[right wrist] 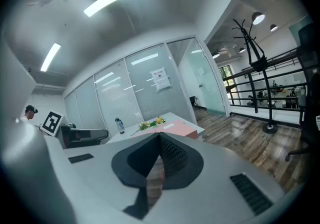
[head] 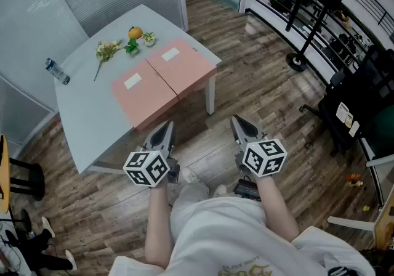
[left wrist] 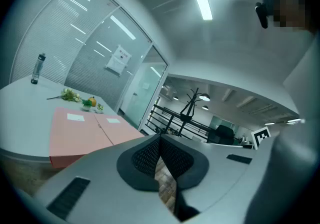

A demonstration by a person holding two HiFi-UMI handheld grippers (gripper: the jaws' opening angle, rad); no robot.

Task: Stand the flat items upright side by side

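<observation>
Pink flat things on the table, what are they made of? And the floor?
The pink flat things look like matte cardboard, maybe plastic: dull even colour, sharp edges. The floor looks like wood planks, or printed vinyl: brown grain in long strips.

Item 1: pink flat rectangular file case, plain matte surface, thick side edge showing. It lies flat on the pale grey table with a white label on its upper face.

Item 2: second pink flat rectangular file case, same look, also lying flat, with a matching white label uppermost; it reaches the table's corner.

The two lie side by side with their long edges touching. Neither is upright.
</observation>
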